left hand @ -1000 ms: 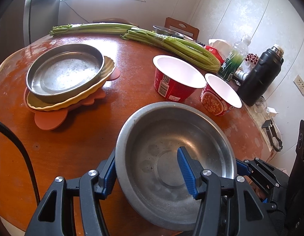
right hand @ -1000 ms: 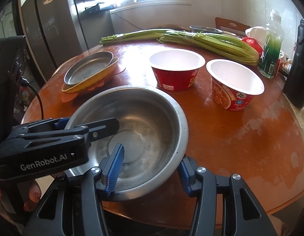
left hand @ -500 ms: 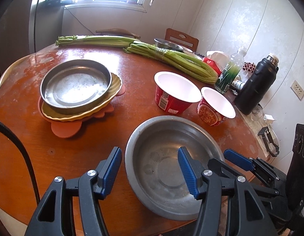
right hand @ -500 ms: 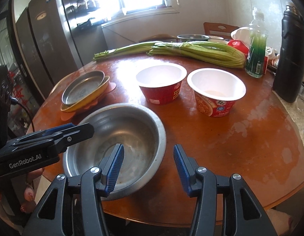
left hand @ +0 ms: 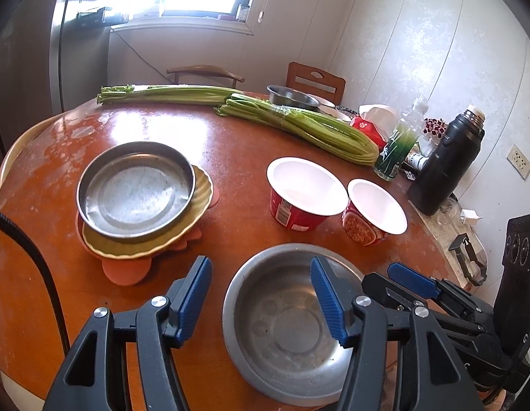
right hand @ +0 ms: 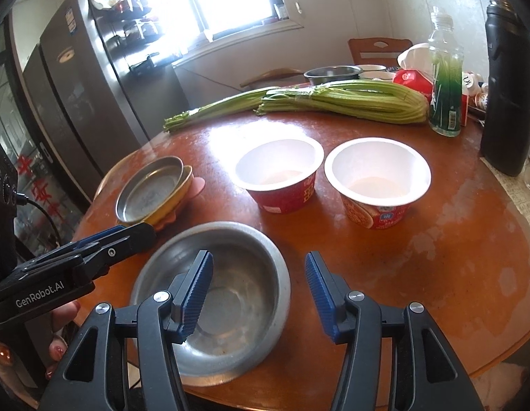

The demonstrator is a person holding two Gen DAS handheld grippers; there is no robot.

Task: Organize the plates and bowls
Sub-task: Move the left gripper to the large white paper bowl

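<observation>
Here, the steel bowl (left hand: 285, 322) sits at the near edge of the round table (right hand: 419, 257), with both grippers spread and holding nothing: the left gripper (left hand: 261, 299) straddles its left rim, the right gripper (right hand: 260, 291) its right rim. Behind stand two paper cups (right hand: 280, 176) side by side (celery (right hand: 344, 99) beyond them). The stacked plates (left hand: 136, 188) lie toward the left edge, bare tabletop between.

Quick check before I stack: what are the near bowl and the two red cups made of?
Near bowl: metal, likely stainless steel; dull grey sheen, scuffed, rolled rim. Left red cup and right red cup: look like disposable paper or foam; printed red walls, matte white inside, thin rolled lip. Which one is unclear.
</observation>
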